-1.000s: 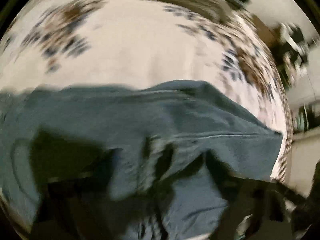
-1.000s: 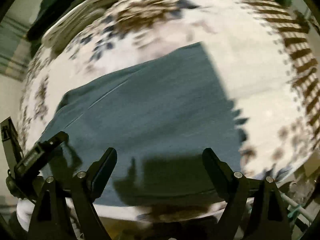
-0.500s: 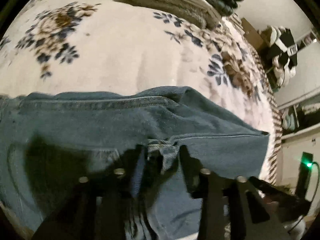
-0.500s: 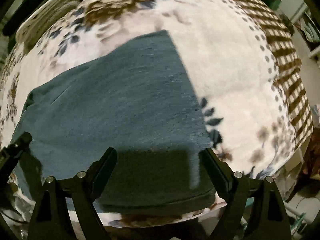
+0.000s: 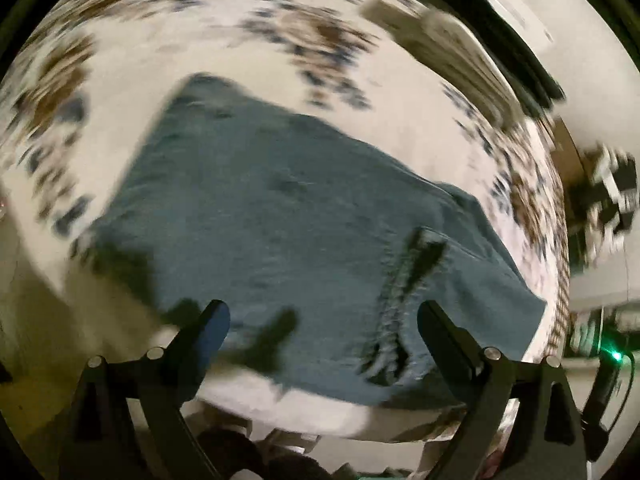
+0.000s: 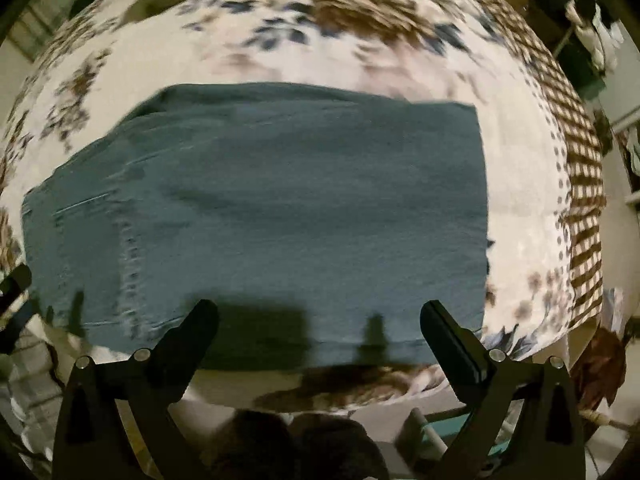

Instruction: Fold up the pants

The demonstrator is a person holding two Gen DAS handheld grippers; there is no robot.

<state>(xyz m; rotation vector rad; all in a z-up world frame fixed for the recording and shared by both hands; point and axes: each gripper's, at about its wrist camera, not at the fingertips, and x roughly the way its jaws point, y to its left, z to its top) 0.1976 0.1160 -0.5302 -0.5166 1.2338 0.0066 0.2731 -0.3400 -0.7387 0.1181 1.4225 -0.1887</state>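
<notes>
The blue denim pants [image 5: 304,216] lie folded in a flat rectangle on the floral bedspread [image 5: 248,28]. A frayed seam edge [image 5: 396,312] shows on their near right part. They also show in the right wrist view [image 6: 288,208], spread wide. My left gripper [image 5: 324,320] is open and empty, held above the pants' near edge. My right gripper [image 6: 320,320] is open and empty, above the near edge of the pants.
The bedspread [image 6: 360,40] has a brown checked border [image 6: 580,160] at the right. A stack of folded clothes [image 5: 460,40] lies at the far right of the bed. The bed's near edge [image 6: 320,388] drops just under both grippers.
My left gripper was shut on the pants' frayed edge; it has opened, let go and pulled back. My right gripper stayed open and drew back, so more of the pants shows.
</notes>
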